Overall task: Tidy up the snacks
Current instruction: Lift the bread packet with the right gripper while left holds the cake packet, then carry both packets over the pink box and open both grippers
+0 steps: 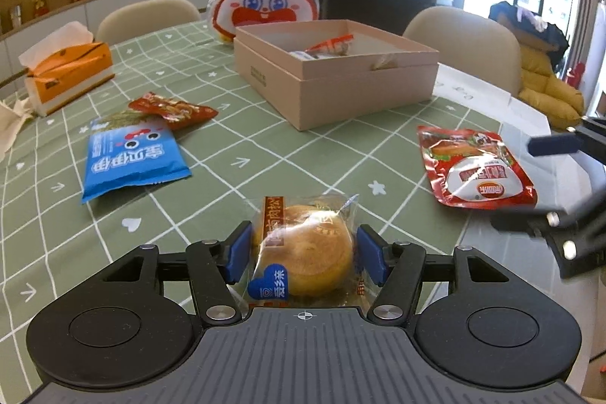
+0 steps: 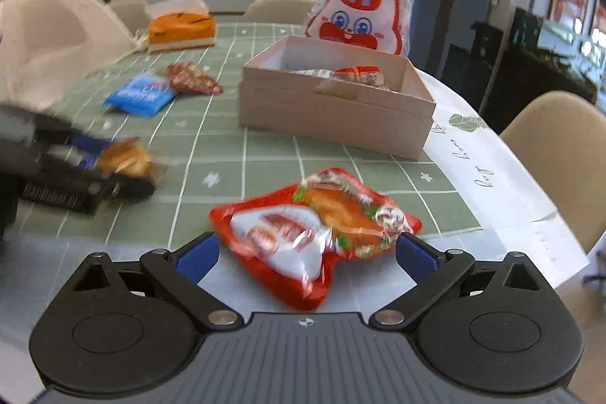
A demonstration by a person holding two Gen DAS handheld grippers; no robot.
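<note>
pastry between left gripper pads (touching)

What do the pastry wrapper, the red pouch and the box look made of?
Pastry wrapper: thin clear plastic film, glossy; the bun shows through and the ends crinkle. Red pouch: printed plastic, maybe foil-lined, shiny with bright glare and creases. Box: matte beige cardboard, probably rigid; its walls are flat, straight and dull, without glare.

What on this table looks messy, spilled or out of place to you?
Nothing is spilled or torn. Snacks simply lie scattered: a blue packet overlapping a small red packet left of the cardboard box. The left gripper clamps a wrapped pastry; the open right gripper straddles a red pouch.
</note>
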